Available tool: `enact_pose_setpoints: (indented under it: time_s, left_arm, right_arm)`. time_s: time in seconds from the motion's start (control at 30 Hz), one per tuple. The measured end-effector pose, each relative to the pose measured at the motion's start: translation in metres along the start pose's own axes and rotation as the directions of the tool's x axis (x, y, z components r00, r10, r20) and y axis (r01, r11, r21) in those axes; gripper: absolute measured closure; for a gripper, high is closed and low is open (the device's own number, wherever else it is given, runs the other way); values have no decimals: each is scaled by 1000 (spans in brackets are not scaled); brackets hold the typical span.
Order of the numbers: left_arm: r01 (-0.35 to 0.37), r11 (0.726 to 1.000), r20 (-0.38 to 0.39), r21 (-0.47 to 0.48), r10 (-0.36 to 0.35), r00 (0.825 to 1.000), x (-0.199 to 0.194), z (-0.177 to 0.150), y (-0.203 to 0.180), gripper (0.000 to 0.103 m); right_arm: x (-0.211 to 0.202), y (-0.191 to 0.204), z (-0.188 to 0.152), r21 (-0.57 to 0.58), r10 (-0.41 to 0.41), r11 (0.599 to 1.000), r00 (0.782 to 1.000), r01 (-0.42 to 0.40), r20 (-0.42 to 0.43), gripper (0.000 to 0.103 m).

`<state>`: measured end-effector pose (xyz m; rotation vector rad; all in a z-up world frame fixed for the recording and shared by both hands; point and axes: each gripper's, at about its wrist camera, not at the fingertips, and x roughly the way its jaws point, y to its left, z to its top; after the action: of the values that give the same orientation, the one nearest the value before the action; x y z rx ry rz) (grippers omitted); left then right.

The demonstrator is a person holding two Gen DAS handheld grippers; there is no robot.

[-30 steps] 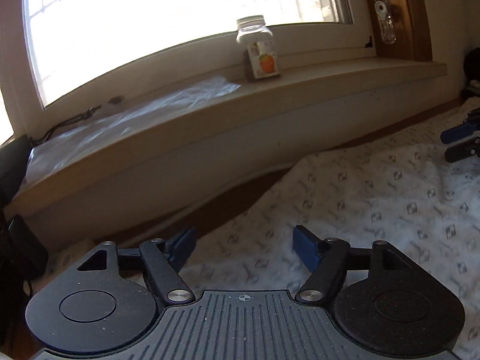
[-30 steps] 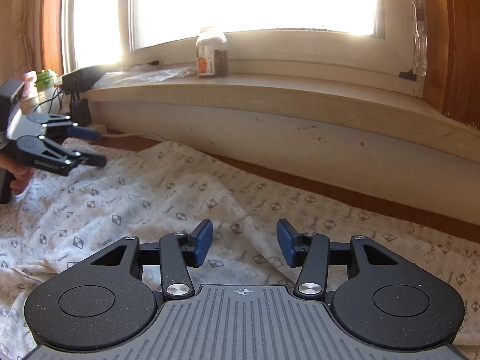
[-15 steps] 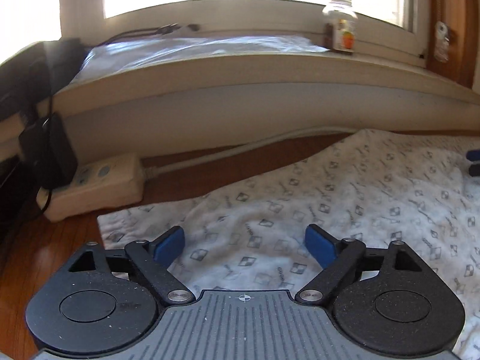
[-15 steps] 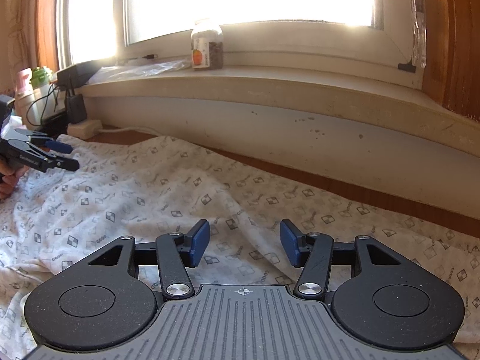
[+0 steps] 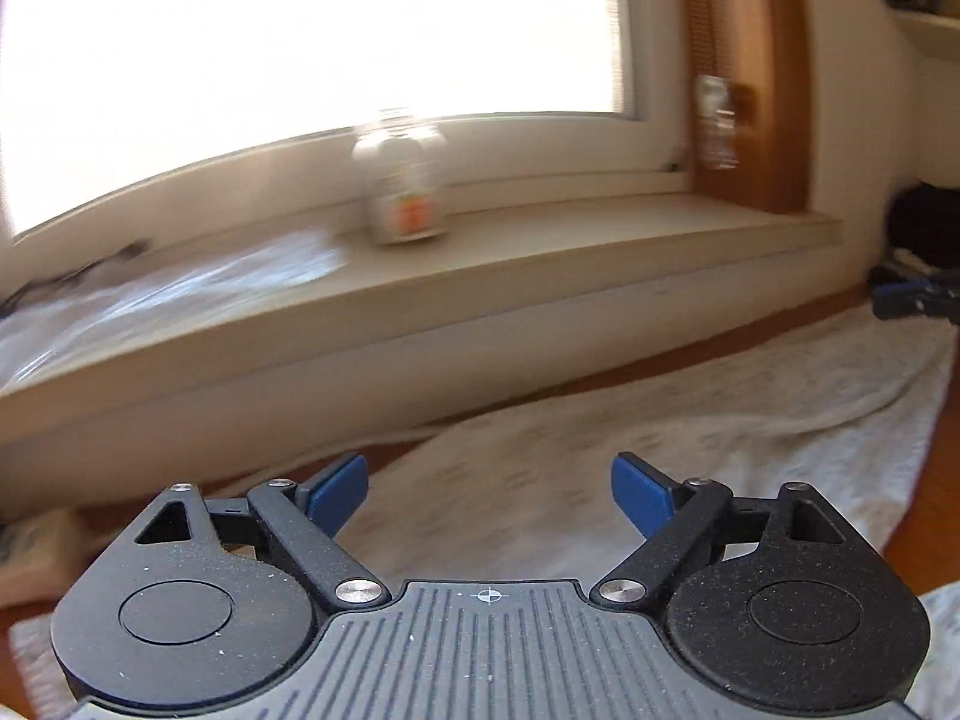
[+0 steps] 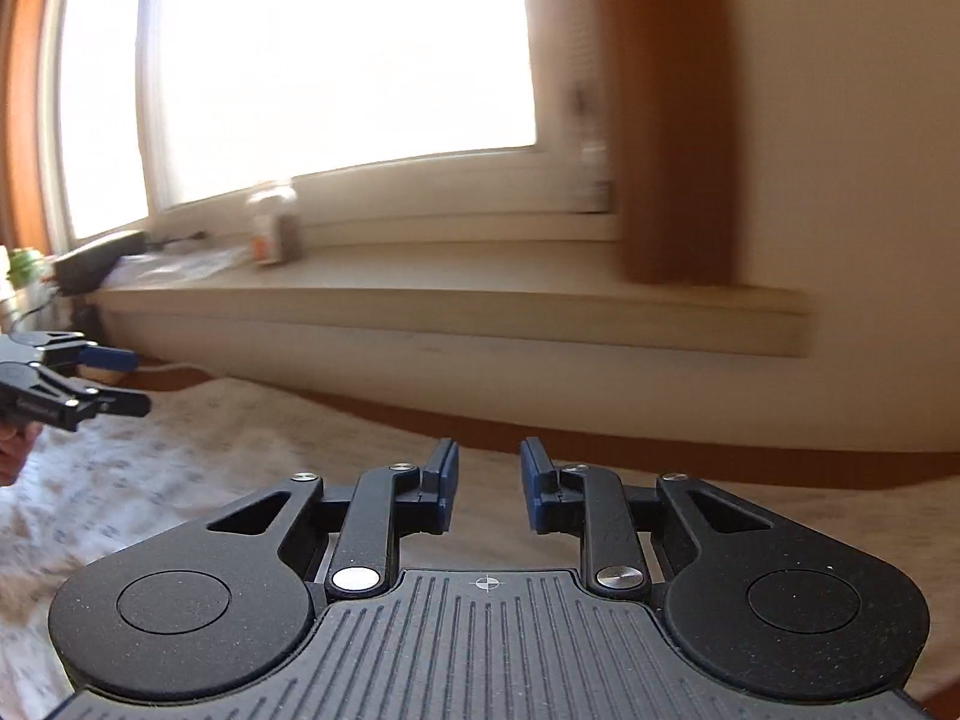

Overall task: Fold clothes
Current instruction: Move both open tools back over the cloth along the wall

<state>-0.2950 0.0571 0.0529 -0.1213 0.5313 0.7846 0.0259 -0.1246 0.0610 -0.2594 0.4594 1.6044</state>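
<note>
While our left gripper (image 5: 489,489) gapes wide, empty, over the garment (image 5: 690,420), our right gripper (image 6: 489,483) is narrowly parted, empty; only the right view shows a hand (image 6: 15,450) at 9 o'clock.

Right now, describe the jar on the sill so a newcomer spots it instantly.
Find the bright window and follow its pale sill. The jar stands upright there, just right of the crinkled clear plastic sheet. It alone is a clear jar with an orange-marked label.

1. The left gripper (image 5: 489,489) is held with its blue fingers (image 5: 339,483) spread wide, nothing between them.
2. The right gripper (image 6: 489,486) is held with a narrower gap, nothing gripped.
3. A hand (image 6: 15,450) is glimpsed behind the left gripper.
</note>
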Motion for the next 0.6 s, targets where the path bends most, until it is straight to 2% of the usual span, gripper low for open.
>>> enact_pose_setpoints:
  time_s: [0.13,0.23,0.3,0.37,0.47,0.6]
  left_arm:
    - [71,994,-14,78,-70,997,33,9,-48,13]
    - [79,993,-34,92,-77,996,49,3,-52,13]
    - [86,994,-41,69,-84,996,53,-5,-45,13]
    - [145,988,-109,44,-140,984,63,-10,-32,14]
    - [211,977,-116,-26,-212,970,64,-12,-13,20]
    - [246,969,-132,11,-242,961,62,-15,-5,21]
  right_arm:
    - [-33,-67,-9,65,-121,990,992,122,-21,77]
    - [-49,-104,-29,93,-205,974,978,208,-43,76]
    - [-51,-111,-34,91,-225,969,973,230,-58,76]
    - [-50,-114,-37,87,-239,966,968,245,-73,76]
    - [-50,-118,-43,79,-261,960,961,268,-95,73]
    - [-49,-124,-50,69,-289,952,949,299,-124,71]
